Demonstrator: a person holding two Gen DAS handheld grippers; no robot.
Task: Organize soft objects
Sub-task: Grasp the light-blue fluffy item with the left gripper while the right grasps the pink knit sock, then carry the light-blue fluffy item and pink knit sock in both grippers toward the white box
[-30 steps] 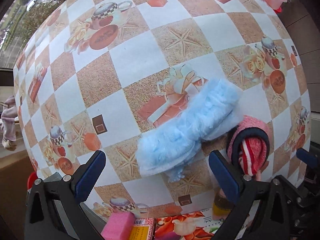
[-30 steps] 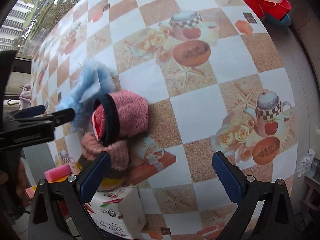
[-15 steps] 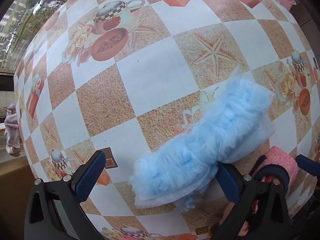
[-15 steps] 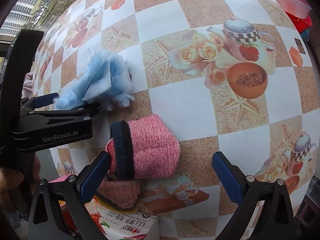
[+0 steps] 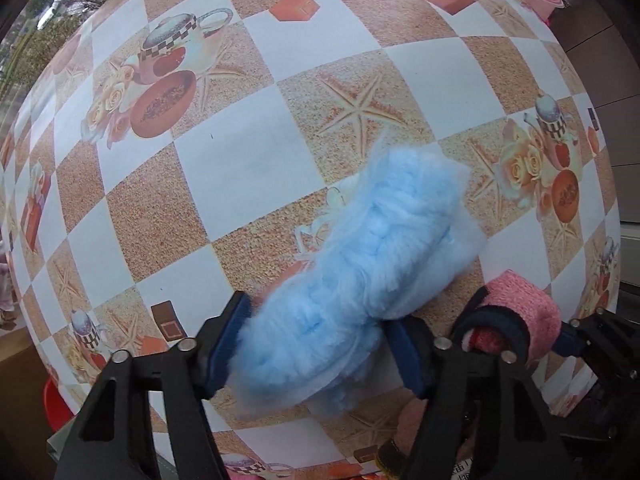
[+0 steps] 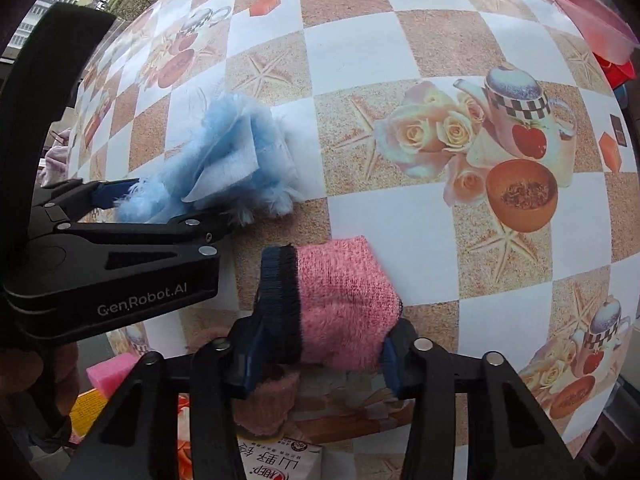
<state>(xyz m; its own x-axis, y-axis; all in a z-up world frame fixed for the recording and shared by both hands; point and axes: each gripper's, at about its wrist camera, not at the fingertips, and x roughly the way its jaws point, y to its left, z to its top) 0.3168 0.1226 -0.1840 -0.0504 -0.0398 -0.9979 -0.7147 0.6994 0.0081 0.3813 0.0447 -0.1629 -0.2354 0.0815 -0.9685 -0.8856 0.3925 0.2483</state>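
A fluffy light-blue duster cloth point(image 5: 372, 272) lies on the checked tablecloth point(image 5: 248, 152). My left gripper point(image 5: 320, 344) points straight down over its near end, jaws closing, with both blue pads pressed into the fluff. Just right of it lies a pink knitted sock with a navy cuff point(image 6: 340, 292). My right gripper point(image 6: 320, 356) straddles that sock, jaws closing, one pad against the cuff and the other on the pink end. In the right wrist view the duster cloth point(image 6: 236, 160) and the left gripper point(image 6: 172, 208) show at the left.
A dusty-pink knitted piece point(image 6: 268, 396), a printed snack packet point(image 6: 280, 460) and a pink sponge point(image 6: 110, 372) sit at the near table edge. Pink and red basins point(image 6: 592, 28) stand at the far right corner.
Both grippers came down onto the table and their jaws closed in from wide open. The left now squeezes the blue duster cloth; the right shifted over the pink sock and grips it.
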